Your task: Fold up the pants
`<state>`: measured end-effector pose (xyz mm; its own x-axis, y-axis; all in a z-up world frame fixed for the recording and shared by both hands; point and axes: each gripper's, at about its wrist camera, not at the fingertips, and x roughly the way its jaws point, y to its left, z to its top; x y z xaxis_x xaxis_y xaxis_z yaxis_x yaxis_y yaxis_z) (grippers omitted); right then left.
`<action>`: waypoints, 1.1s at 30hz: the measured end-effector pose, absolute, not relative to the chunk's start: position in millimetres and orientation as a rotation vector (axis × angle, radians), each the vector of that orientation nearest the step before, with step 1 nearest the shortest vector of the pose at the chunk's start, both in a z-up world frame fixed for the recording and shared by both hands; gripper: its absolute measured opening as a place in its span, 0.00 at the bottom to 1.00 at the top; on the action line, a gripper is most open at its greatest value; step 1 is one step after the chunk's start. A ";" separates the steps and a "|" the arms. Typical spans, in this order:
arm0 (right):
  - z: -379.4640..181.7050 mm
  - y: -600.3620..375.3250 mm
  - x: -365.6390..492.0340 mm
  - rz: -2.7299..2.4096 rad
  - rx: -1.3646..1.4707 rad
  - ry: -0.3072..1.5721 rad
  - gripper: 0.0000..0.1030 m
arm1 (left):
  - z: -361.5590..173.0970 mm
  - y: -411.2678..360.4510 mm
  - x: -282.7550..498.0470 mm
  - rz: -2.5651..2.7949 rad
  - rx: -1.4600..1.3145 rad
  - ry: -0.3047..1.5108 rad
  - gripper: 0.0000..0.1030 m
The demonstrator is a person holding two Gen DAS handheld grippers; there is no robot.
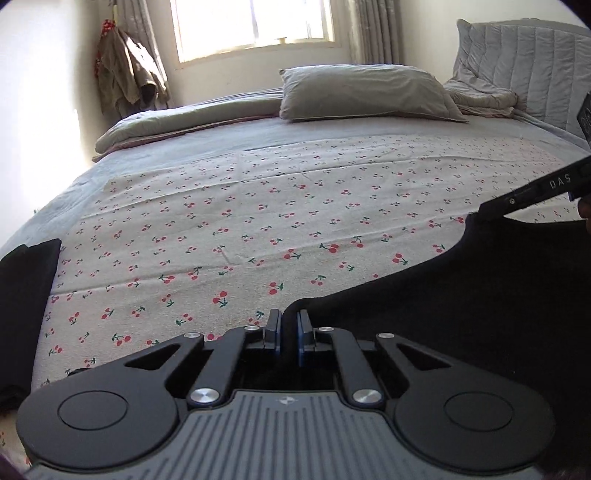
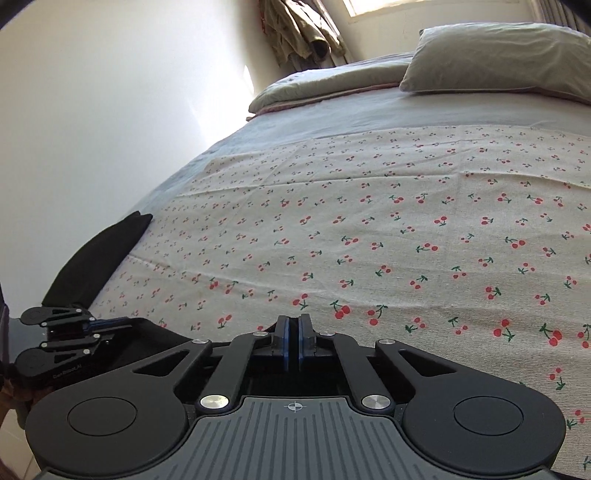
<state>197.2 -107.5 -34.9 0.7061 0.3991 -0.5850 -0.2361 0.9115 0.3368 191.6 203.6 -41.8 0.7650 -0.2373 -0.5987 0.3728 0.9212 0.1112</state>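
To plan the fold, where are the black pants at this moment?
In the left wrist view the black pants lie at lower right on the cherry-print sheet, their edge pinched in the left gripper.

**Bedroom: bed, window, walls**

A wide bed (image 1: 258, 129) carries a cream cherry-printed cotton sheet (image 1: 258, 221) over grey bedding. A grey rectangular pillow (image 1: 362, 92) lies near the quilted grey headboard (image 1: 535, 66). A sunlit window (image 1: 251, 26) with grey curtains (image 1: 373, 29). Plain white walls (image 2: 110, 110). Garments hang in the corner (image 1: 125, 74).

A cherry-print sheet (image 1: 258, 221) covers the bed, with a grey pillow (image 1: 365, 92) and folded quilt (image 1: 184, 118) near the window (image 1: 251, 26), clothes (image 1: 125, 74) hanging beside it.
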 end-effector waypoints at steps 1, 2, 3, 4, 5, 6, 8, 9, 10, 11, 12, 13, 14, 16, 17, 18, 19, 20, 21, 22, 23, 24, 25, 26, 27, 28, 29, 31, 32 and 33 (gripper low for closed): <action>-34.9 -103.9 196.6 0.332 0.230 0.691 0.02 | -46.7 201.1 194.6 -0.302 0.226 0.621 0.09; -33.5 -100.5 194.6 0.306 0.212 0.671 0.02 | -50.8 195.6 195.8 -0.286 0.248 0.624 0.11; -30.9 -97.3 191.4 0.283 0.191 0.642 0.03 | -51.6 190.5 193.8 -0.273 0.290 0.618 0.15; -27.9 -95.6 188.1 0.278 0.183 0.623 0.05 | -51.4 185.7 192.6 -0.261 0.323 0.612 0.19; -24.3 -94.9 184.0 0.276 0.186 0.608 0.12 | -49.1 185.0 192.3 -0.254 0.334 0.611 0.26; -20.8 -94.8 179.6 0.280 0.187 0.599 0.13 | -44.9 188.0 189.9 -0.255 0.322 0.607 0.33; -14.7 -92.0 168.7 0.308 0.171 0.591 0.14 | -36.2 196.1 186.5 -0.245 0.277 0.594 0.50; -13.0 -89.3 162.8 0.320 0.151 0.590 0.17 | -30.9 201.1 182.9 -0.233 0.247 0.581 0.60; -11.8 -83.5 155.2 0.338 0.113 0.592 0.19 | -25.5 205.0 179.6 -0.233 0.211 0.566 0.62; -12.1 -78.5 149.4 0.350 0.078 0.597 0.22 | -16.7 213.3 169.6 -0.251 0.167 0.555 0.64; -13.1 -72.4 143.0 0.364 0.038 0.604 0.22 | -11.5 216.0 163.4 -0.283 0.137 0.555 0.67; -14.9 -67.8 137.2 0.380 0.005 0.613 0.22 | -8.2 215.7 157.8 -0.320 0.125 0.562 0.69; -17.1 -64.6 133.0 0.392 -0.018 0.627 0.23 | -6.7 213.2 152.1 -0.357 0.131 0.572 0.74; -23.3 -60.0 124.5 0.412 -0.058 0.671 0.26 | -9.6 205.7 140.1 -0.399 0.194 0.580 0.79; -26.4 -59.7 121.5 0.411 -0.075 0.692 0.31 | -13.7 201.7 136.6 -0.411 0.240 0.595 0.79; -30.6 -60.0 117.8 0.402 -0.099 0.719 0.36 | -21.3 198.8 135.2 -0.410 0.292 0.622 0.79; -35.0 -61.6 114.7 0.391 -0.124 0.748 0.38 | -28.2 196.9 133.3 -0.401 0.334 0.633 0.79; -39.0 -64.2 112.0 0.376 -0.144 0.772 0.39 | -34.3 196.5 132.3 -0.390 0.369 0.636 0.79; -42.9 -70.5 106.1 0.363 -0.159 0.781 0.41 | -38.7 196.7 132.1 -0.375 0.404 0.632 0.80; -44.0 -77.8 100.2 0.361 -0.160 0.777 0.42 | -40.8 196.9 132.3 -0.360 0.427 0.625 0.80; -43.8 -84.8 95.2 0.352 -0.160 0.782 0.42 | -40.3 197.5 133.1 -0.347 0.423 0.629 0.80; -42.8 -94.0 89.2 0.330 -0.158 0.790 0.43 | -37.3 197.6 133.5 -0.336 0.403 0.640 0.80; -41.4 -102.2 84.1 0.308 -0.155 0.798 0.43 | -32.6 196.1 131.9 -0.320 0.386 0.648 0.79; -39.6 -111.0 78.6 0.286 -0.151 0.807 0.46 | -28.0 193.7 130.8 -0.306 0.374 0.654 0.79; -37.0 -120.4 71.9 0.264 -0.144 0.813 0.47 | -21.9 190.4 128.1 -0.293 0.353 0.663 0.80; -33.5 -129.0 65.3 0.246 -0.136 0.816 0.48 | -16.1 186.9 124.6 -0.292 0.327 0.673 0.81; -29.5 -137.5 58.9 0.232 -0.124 0.815 0.51 | -10.0 182.7 120.7 -0.300 0.299 0.681 0.83; -20.5 -154.4 46.9 0.199 -0.092 0.801 0.60 | 2.6 169.2 108.9 -0.325 0.255 0.678 0.88; -16.1 -162.0 40.9 0.176 -0.076 0.795 0.66 | 7.6 162.3 104.5 -0.332 0.245 0.676 0.92; -11.7 -170.0 35.8 0.155 -0.063 0.792 0.68 | 12.7 153.4 99.1 -0.334 0.240 0.674 0.95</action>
<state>35.8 -170.0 -11.7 0.6917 0.1148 -0.7130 -0.1618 0.9868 0.0019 99.1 153.4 12.7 0.7312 -0.2238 -0.6444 0.3774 0.9197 0.1088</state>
